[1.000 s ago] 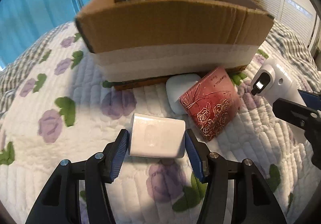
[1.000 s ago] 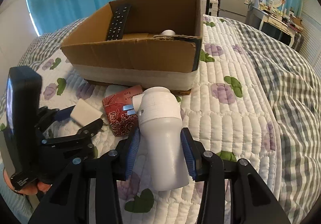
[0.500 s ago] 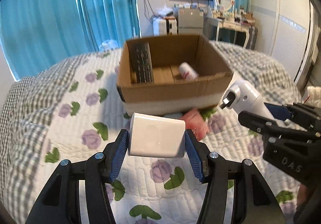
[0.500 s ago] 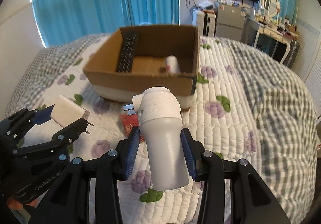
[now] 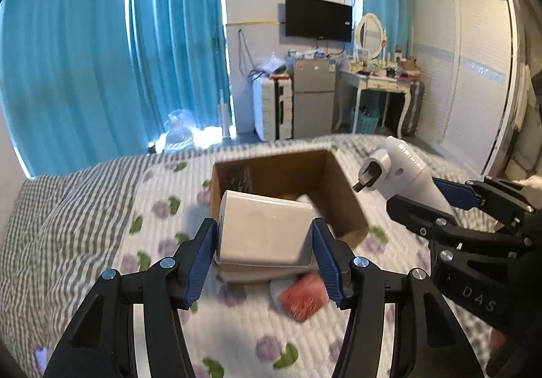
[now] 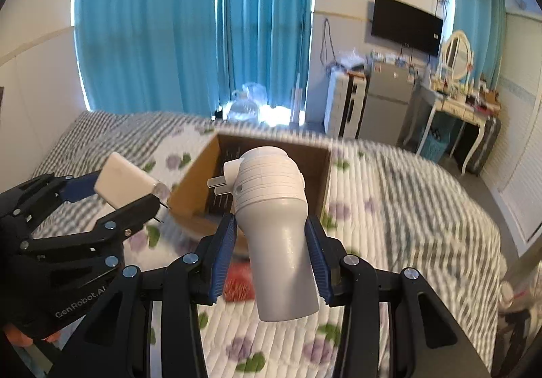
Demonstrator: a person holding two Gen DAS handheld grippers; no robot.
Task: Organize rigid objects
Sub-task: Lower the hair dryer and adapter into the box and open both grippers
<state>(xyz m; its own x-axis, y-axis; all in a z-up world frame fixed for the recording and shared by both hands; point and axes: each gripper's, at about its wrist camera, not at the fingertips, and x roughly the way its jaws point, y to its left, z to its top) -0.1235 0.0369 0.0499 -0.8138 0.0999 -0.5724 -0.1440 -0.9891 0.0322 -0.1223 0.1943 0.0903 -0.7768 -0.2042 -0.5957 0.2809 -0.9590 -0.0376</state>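
Note:
My left gripper is shut on a white rectangular block and holds it high above the bed, in front of the open cardboard box. My right gripper is shut on a white plug-in device with metal prongs, also raised in front of the box. Each gripper shows in the other's view: the right gripper on the right, the left gripper on the left. A dark remote leans inside the box.
A red patterned box and a white case beside it lie on the quilted bed below the grippers. Blue curtains, a fridge, a TV and a dressing table stand beyond the bed's far edge.
Both grippers have lifted their objects off the bed and risen well above it. The cardboard box now looks smaller and lower in both views.

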